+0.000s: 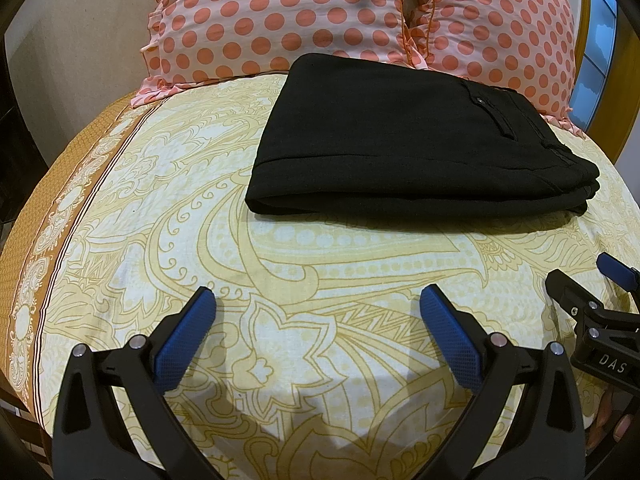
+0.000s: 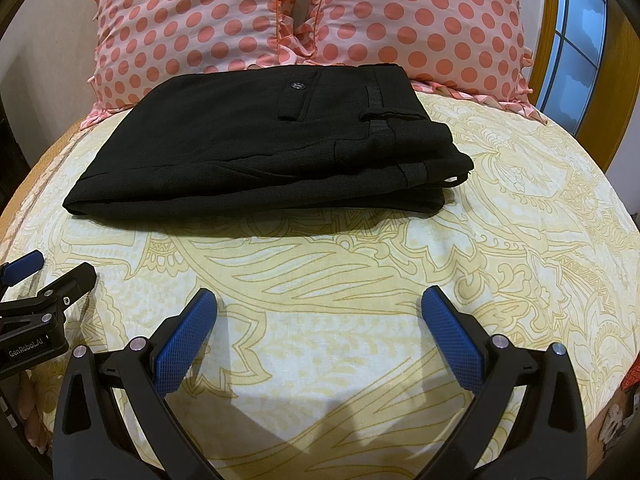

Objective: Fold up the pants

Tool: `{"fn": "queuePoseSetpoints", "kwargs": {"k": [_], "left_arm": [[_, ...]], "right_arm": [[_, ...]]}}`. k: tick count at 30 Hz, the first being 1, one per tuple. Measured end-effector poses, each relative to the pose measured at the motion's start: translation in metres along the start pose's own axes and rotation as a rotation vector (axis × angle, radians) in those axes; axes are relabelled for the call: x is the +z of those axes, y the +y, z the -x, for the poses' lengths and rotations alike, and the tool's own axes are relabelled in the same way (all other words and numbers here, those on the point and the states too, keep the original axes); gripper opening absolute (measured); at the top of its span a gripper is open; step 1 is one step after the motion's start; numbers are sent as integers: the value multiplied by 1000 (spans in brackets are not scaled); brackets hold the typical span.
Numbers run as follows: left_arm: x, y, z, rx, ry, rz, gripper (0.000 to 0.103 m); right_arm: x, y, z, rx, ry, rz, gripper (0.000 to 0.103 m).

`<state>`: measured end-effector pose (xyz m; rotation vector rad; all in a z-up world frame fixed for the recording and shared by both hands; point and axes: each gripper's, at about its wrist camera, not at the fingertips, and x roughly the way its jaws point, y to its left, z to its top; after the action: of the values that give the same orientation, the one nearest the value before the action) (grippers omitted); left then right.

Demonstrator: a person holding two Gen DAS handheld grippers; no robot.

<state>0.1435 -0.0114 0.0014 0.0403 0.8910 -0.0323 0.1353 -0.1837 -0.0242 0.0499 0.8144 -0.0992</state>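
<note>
On the bed, up near the pillows, the black pants (image 1: 400,136) lie folded into a thick, flat stack, back pocket and button facing up, waistband end to the right. Their far edge sits against the two pink polka-dot pillows (image 2: 224,20) at the head of the bed. Underneath it all, a yellow paisley bedsheet (image 1: 280,264), bare between the pants and both tools. Left gripper (image 1: 318,300) hovers low over the sheet, blue pads spread wide, nothing between them, well short of the pants. Right gripper (image 2: 320,300) beside it, same picture: jaws wide apart, empty, pointing at the stack from the near side. Each tool shows at the edge of the other's view, side by side. Window (image 2: 576,40) with a wooden frame off to the right
</note>
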Motion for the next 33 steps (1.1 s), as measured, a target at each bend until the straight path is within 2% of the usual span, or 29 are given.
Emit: {"fn": "queuePoseSetpoints", "kwargs": {"k": [33], "left_arm": [[2, 0, 0, -8, 9, -9, 101]], "right_arm": [[0, 0, 0, -2, -1, -2, 102]]}}
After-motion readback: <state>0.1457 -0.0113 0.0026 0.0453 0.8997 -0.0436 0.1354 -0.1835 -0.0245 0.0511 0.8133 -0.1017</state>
